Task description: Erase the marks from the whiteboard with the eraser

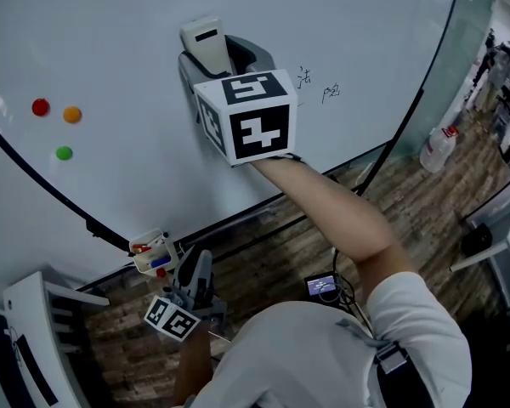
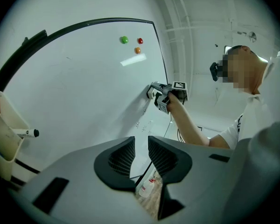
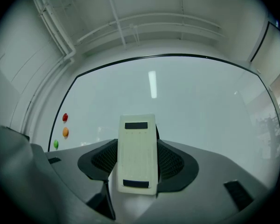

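Sleeve (image 1: 416,321) is closest in, then the left gripper (image 2: 141,148) hanging low by the pen tray (image 1: 151,255), jaws a touch apart with nothing between them. Further out, the right gripper (image 3: 137,164) is clamped on the eraser (image 1: 206,42) by its long sides, about mid-body, and the eraser looks pressed flat on the whiteboard (image 1: 119,41). Marks (image 1: 319,87) sit just to its right, not wiped yet. I'd guess the eraser is light with a stiff plastic back and a softer wiping face, so a mid-side hold should stop it twisting. Three magnets (image 1: 64,113) are way off left.
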Tool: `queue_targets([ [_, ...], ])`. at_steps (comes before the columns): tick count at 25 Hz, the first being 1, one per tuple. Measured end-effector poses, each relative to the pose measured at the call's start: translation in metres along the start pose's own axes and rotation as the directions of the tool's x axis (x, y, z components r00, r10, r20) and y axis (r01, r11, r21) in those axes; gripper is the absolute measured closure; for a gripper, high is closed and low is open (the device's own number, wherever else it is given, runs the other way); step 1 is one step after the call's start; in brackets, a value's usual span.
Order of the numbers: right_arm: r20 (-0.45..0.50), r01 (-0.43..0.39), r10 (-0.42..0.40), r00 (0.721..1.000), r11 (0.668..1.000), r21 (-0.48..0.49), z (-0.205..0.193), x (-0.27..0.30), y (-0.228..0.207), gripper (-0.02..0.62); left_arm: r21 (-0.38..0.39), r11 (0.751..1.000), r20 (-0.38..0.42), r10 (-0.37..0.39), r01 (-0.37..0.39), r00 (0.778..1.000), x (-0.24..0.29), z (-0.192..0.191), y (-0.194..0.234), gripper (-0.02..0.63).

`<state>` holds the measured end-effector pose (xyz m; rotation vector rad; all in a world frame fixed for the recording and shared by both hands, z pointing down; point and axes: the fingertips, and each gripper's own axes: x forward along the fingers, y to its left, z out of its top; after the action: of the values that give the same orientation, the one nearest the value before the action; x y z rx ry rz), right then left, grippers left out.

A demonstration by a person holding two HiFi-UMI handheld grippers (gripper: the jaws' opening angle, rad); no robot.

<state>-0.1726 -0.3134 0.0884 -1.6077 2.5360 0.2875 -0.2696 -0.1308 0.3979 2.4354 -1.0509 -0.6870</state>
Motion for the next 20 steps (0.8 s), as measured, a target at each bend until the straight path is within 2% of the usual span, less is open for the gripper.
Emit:
queue_targets([
  [3,-0.006,-0.042,0.042,0.999,0.999,-0.005,-0.001,-0.001,0.014,0.325,-0.006,1.0,-0.002,0.001,-0.001,1.0,0.0,-0.005,-0.005,0.529],
  [5,-0.017,-0.117,0.117,0.993,0.993,-0.024,-0.001,0.0,0.035,0.325,-0.009,1.0,-0.003,0.001,-0.001,1.0,0.002,-0.009,-0.009,0.529],
  [7,-0.032,-0.23,0.229,0.973,0.972,-0.048,0.001,-0.001,0.06,0.325,-0.007,1.0,-0.002,0.002,-0.002,1.0,0.005,-0.012,-0.013,0.529],
  [9,-0.041,-0.338,0.336,0.941,0.939,-0.058,0.002,-0.01,0.082,0.324,0.001,1.0,-0.004,0.008,-0.008,1.0,0.007,-0.013,-0.018,0.529],
  [11,-0.028,-0.399,0.398,0.917,0.915,-0.064,0.003,-0.024,0.095,0.325,0.013,1.0,-0.006,0.022,-0.022,1.0,0.007,-0.014,-0.021,0.529],
  [16,0.002,-0.451,0.452,0.892,0.89,-0.07,-0.003,-0.055,0.086,0.324,0.031,0.997,-0.001,0.066,-0.066,0.998,0.015,-0.022,-0.028,0.529],
  [20,-0.017,-0.435,0.435,0.9,0.897,-0.077,-0.025,-0.068,0.046,0.324,0.035,0.996,-0.017,0.081,-0.081,0.997,0.033,-0.039,-0.04,0.529],
])
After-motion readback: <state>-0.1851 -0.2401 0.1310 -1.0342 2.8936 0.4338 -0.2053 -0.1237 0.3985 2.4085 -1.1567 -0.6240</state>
